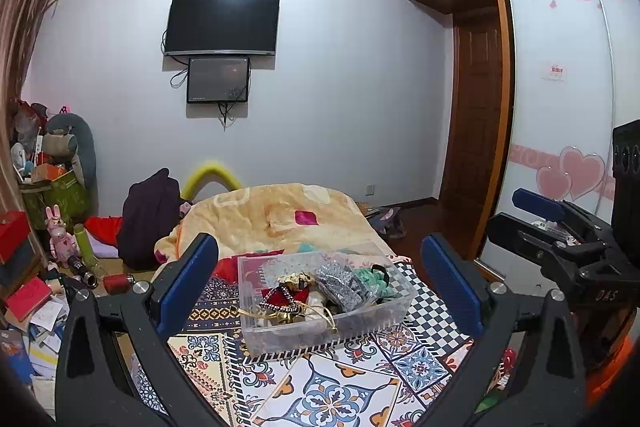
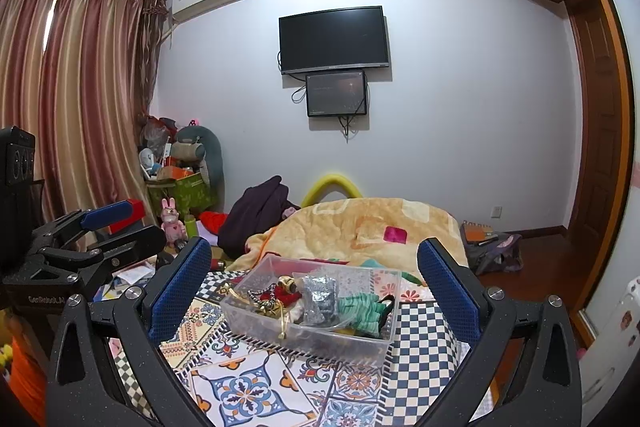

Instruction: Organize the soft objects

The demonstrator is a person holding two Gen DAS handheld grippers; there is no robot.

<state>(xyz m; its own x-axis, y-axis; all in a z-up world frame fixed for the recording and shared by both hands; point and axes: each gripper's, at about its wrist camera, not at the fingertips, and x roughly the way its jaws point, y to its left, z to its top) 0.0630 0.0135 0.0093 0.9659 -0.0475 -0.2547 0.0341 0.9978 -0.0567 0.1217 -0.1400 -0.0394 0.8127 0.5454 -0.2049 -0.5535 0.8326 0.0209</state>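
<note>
While both the left tongs (image 1: 320, 287) and right tongs (image 2: 314, 291) hang wide open and empty, the soft, light cloth bits (image 2: 320, 297) sit in the clear box (image 2: 384, 341) on the bed (image 2: 248, 387), easy to pinch by a loose fold.

One clear plastic bin (image 1: 320, 335) is counted, with one silver glittery pouch (image 1: 340, 285), one green fabric piece (image 1: 374, 281) and one red item (image 1: 284, 297) seen inside. Two wall screens are counted: one TV (image 1: 222, 23), one smaller monitor (image 1: 218, 79). One pink rabbit toy (image 1: 60, 237) is seen.
</note>
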